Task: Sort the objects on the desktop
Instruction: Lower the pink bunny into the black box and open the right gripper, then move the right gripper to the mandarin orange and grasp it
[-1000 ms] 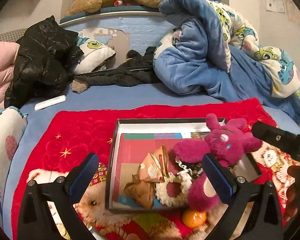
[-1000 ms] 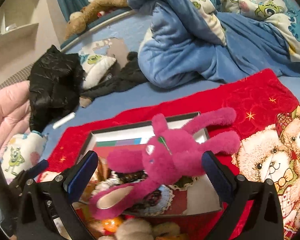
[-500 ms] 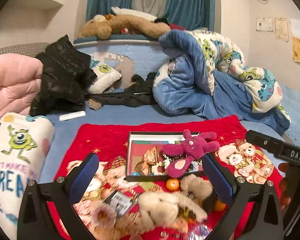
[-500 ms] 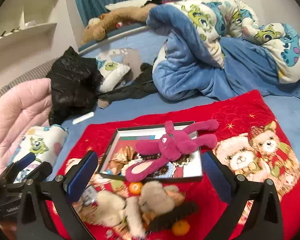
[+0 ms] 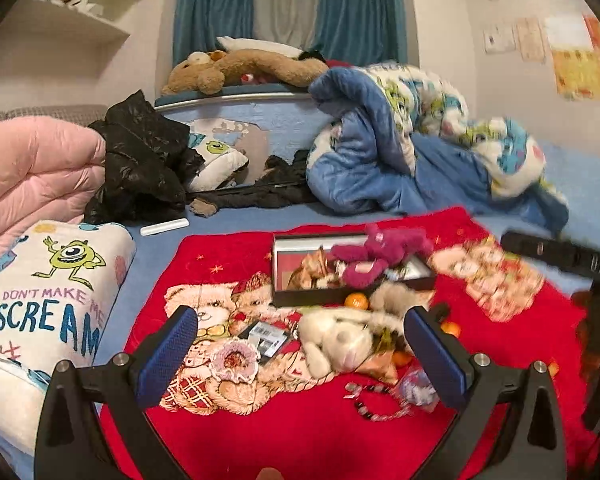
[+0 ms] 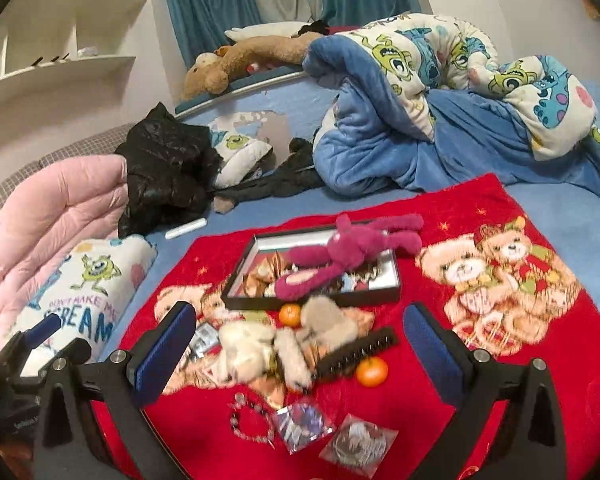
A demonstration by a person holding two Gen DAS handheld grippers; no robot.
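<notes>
Left claw (image 5: 300, 344) wide open, empty; right claw (image 6: 300, 334) same.

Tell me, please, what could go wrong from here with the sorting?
The pink plush lies across the box with its limbs over the rim; it may slide out. The oranges sit loose on the red blanket and may roll. The comb touches the pale plush; gripping one may drag the other.
</notes>
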